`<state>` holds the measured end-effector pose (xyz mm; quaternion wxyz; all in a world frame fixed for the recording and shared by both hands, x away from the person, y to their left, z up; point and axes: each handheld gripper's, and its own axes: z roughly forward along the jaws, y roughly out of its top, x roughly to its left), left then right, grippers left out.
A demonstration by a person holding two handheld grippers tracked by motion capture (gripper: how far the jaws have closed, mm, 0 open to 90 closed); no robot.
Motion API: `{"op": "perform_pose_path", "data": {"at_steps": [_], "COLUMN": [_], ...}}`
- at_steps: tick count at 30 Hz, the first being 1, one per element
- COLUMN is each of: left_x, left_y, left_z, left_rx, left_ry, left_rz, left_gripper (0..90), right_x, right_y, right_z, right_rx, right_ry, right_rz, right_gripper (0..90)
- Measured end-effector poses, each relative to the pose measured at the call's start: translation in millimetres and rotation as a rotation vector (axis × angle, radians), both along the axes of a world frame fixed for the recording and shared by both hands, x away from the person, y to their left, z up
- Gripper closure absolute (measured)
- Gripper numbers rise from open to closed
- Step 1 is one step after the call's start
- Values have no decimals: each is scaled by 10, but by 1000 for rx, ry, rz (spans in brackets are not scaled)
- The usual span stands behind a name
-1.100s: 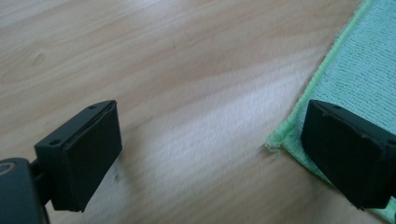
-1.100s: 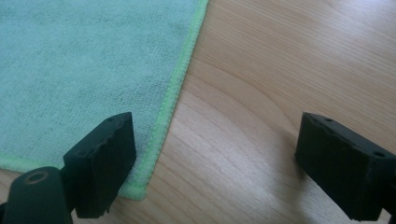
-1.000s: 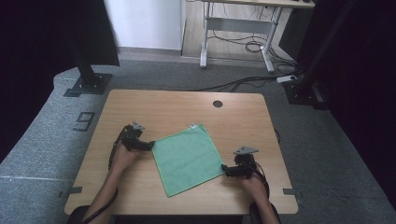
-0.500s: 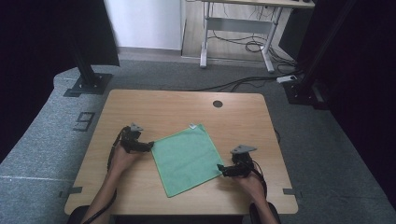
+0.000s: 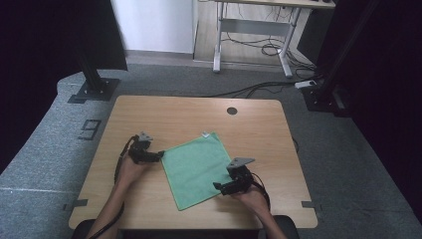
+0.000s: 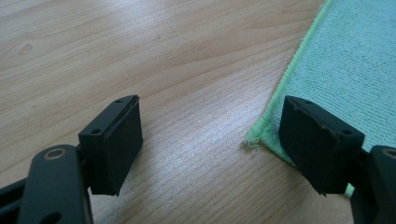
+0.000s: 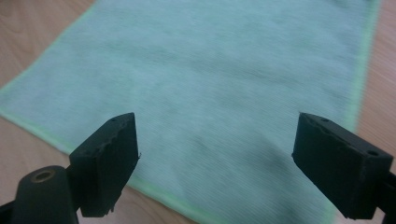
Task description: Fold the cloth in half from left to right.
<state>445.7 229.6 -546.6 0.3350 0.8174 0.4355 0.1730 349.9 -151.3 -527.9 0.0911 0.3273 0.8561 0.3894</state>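
Right gripper (image 5: 220, 186) moved onto cloth (image 5: 195, 168), gaping, empty. Left gripper (image 5: 160, 156) narrowing around cloth corner, nothing pinched. Cloth soft, light, limp; take corners.

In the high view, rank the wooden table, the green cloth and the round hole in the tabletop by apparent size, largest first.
1. wooden table
2. green cloth
3. round hole, by far the smallest

Even light, dark surroundings; the right gripper view is motion-blurred.
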Motion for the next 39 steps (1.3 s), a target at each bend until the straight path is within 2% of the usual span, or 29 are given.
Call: {"op": "perform_pose_path", "data": {"at_steps": [2, 4, 7, 18, 21, 27, 32, 34, 35, 38, 39], "left_x": [0, 0, 1, 4, 5, 21, 21, 20, 20, 18, 18], "left_y": [0, -1, 0, -3, -3, -7, -8, -9, -9, -9, -9], "left_z": [0, 0, 0, -1, 0, -7, -7, -7, -6, -5, -5], "left_rx": [0, 1, 0, 0, 1, 5, 5, 5, 5, 7, 7], "left_ry": [0, 0, 0, -1, 1, 8, 8, 9, 9, 10, 10], "left_rz": [0, 1, 0, 5, 7, 38, 40, 41, 41, 41, 41], "left_gripper": [215, 215, 215, 216, 213, 148, 143, 144, 144, 144, 145], "right_x": [-8, -44, -74, -239, -261, -328, -390, -448, -448, -529, -529], "right_y": [32, 173, 266, 768, 837, 990, 1099, 1167, 1167, 1242, 1242], "right_z": [1, 7, 10, -14, -18, -25, -35, -35, -35, -39, -39], "right_rx": [0, 4, 6, -4, -5, -7, -2, 0, 0, -14, -14], "right_ry": [1, 3, 1, 17, 20, 33, 51, 56, 56, 55, 55], "right_rz": [6, 36, 53, 182, 202, 247, 294, 337, 337, 386, 386], "right_gripper": [143, 150, 157, 202, 218, 262, 329, 396, 396, 490, 490]}}
